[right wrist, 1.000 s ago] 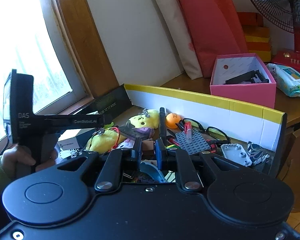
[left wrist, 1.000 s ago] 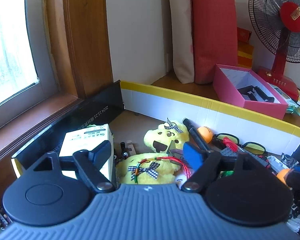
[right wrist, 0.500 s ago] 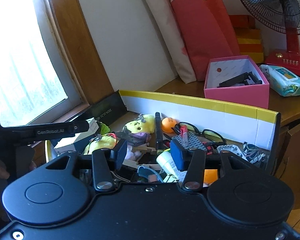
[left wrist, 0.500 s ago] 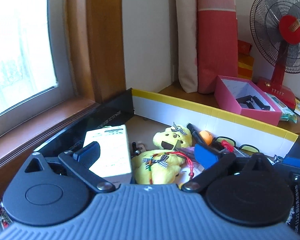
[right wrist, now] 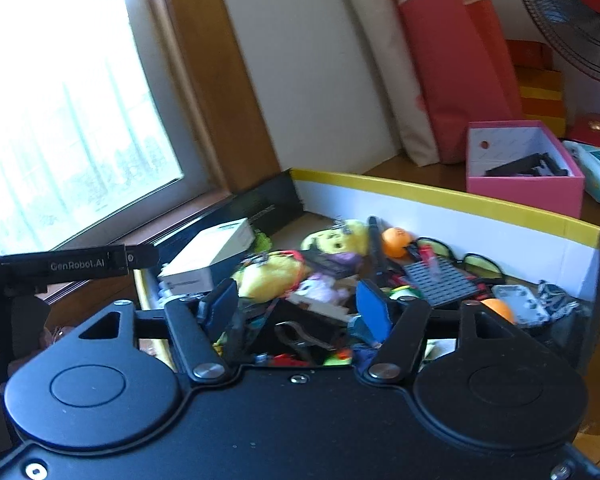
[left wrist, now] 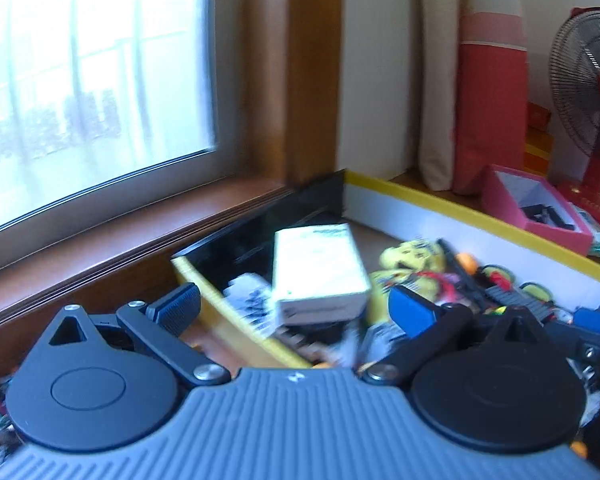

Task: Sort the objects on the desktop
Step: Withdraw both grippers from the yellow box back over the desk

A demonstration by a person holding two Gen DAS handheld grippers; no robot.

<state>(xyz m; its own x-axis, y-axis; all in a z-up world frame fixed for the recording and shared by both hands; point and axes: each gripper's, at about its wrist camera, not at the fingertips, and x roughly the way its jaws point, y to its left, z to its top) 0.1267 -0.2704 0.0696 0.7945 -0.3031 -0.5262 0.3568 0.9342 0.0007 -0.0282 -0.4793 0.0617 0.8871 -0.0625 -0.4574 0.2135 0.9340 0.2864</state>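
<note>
You're holding the left gripper (left wrist: 294, 306) spread wide, gripping nothing, hovering over the near rim of the cardboard box (left wrist: 472, 216). The white carton (left wrist: 320, 266) is lying just beyond, at twelve o'clock. Your right gripper (right wrist: 296, 304) is gaping empty above the clutter; only its view is showing the grey studded plate (right wrist: 440, 278) at one o'clock and the orange ball (right wrist: 396, 236).

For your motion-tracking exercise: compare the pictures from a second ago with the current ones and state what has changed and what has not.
The right gripper has opened; a second ago its fingers were nearly together. The left gripper stayed open and swung left, so the white box now lies between its fingers and the window fills more of its view. Neither holds anything. The yellow plush toys, white box and pink box stayed put.
</note>
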